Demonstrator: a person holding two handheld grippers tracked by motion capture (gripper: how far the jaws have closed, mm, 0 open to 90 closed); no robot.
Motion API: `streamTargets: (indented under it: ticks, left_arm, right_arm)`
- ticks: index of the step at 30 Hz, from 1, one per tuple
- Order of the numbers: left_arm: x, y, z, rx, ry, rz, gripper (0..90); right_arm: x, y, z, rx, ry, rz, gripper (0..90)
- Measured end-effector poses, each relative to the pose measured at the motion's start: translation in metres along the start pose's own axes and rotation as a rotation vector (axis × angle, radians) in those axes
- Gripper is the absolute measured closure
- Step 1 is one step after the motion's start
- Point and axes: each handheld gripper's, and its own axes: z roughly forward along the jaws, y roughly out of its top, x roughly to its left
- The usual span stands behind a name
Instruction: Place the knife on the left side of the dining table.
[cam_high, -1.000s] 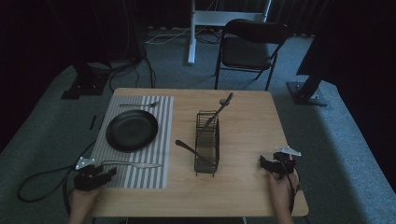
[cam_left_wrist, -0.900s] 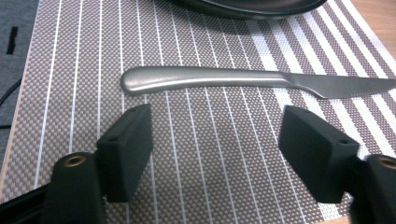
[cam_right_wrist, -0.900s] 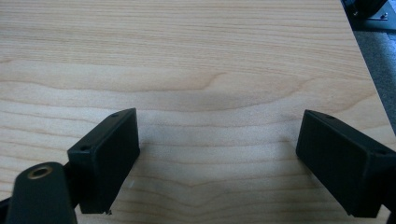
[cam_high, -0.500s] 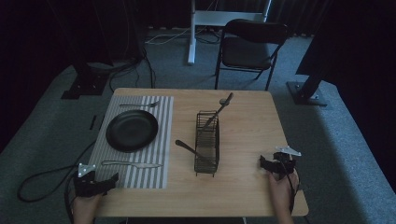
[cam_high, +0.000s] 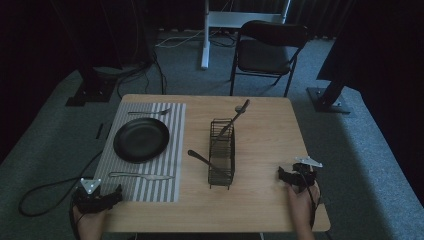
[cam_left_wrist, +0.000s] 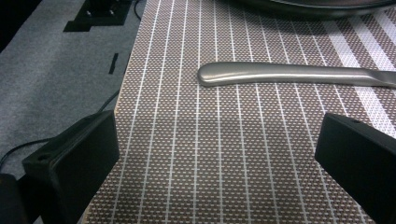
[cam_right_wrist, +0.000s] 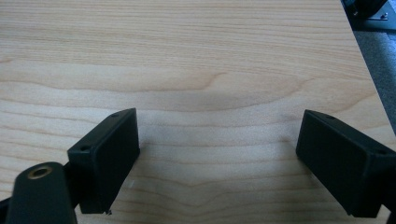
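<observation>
Just ahead of the wide-open left claw (cam_left_wrist: 219, 154), knife (cam_left_wrist: 299, 74) crosswise on placemat (cam_left_wrist: 187, 140).

A black plate (cam_high: 141, 139) is seen on a striped placemat (cam_high: 176, 150), a knife (cam_high: 141, 176) laid near it and a fork (cam_high: 149, 112) beyond; a wire caddy (cam_high: 222, 152) stands mid-table, while the left gripper (cam_high: 116, 192) and right gripper (cam_high: 283, 174) are held at the near edge
</observation>
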Motion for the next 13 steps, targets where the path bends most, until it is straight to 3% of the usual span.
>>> streamTargets:
  ticks: [13]
  left_arm:
    - [0.0021, 0.0003, 0.0000, 0.001, -0.001, -0.011, 0.2]
  right_arm:
    - [0.0000, 0.0000, 0.0000, 0.000, 0.000, 0.001, 12.4]
